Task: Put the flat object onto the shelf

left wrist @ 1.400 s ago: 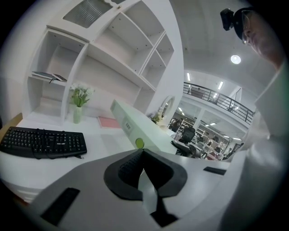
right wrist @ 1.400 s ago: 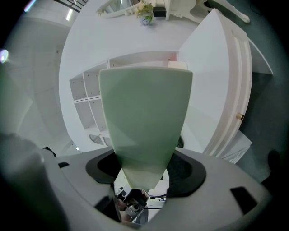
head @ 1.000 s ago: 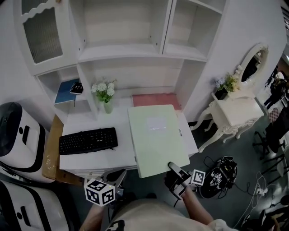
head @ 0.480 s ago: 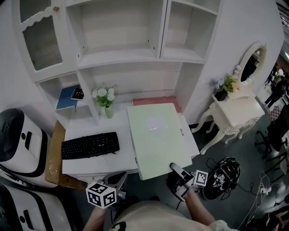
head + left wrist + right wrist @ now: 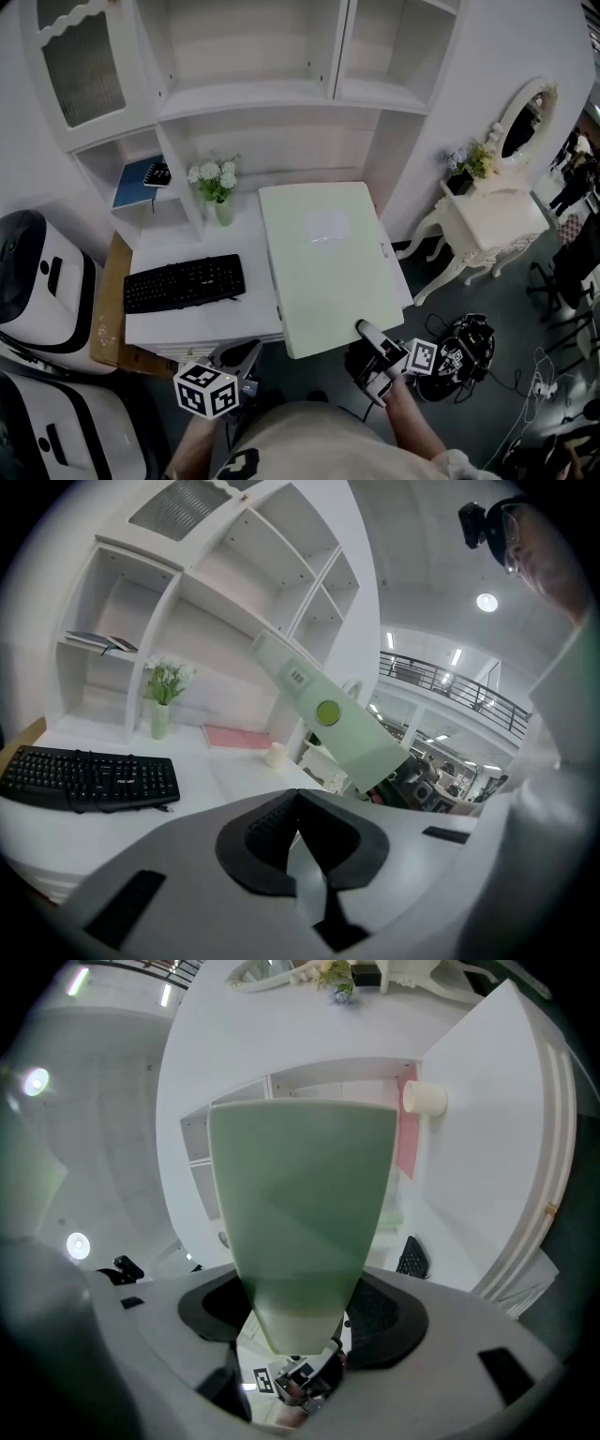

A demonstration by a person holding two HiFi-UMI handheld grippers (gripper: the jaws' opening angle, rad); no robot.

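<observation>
A large pale green flat folder point(image 5: 328, 262) hangs tilted over the right half of the white desk point(image 5: 187, 248), far edge raised toward the white shelf unit point(image 5: 253, 94). My right gripper point(image 5: 367, 335) is shut on its near corner. In the right gripper view the folder point(image 5: 300, 1204) fills the space between the pads of that gripper point(image 5: 300, 1307). My left gripper point(image 5: 246, 354) stays low in front of the desk, jaws closed together with nothing in them. In the left gripper view that gripper point(image 5: 298, 799) is low, and the folder point(image 5: 328, 719) slants up at the right.
On the desk lie a black keyboard point(image 5: 184, 283) and a vase of white flowers point(image 5: 218, 192); a pink mat point(image 5: 237, 736) lies at the back. A blue book point(image 5: 141, 183) rests in the low left cubby. A white machine point(image 5: 37, 272) stands left, a vanity table point(image 5: 492, 220) right.
The right gripper has lifted the green folder higher; its far edge now covers the pink mat in the head view. The left gripper has stayed put.
</observation>
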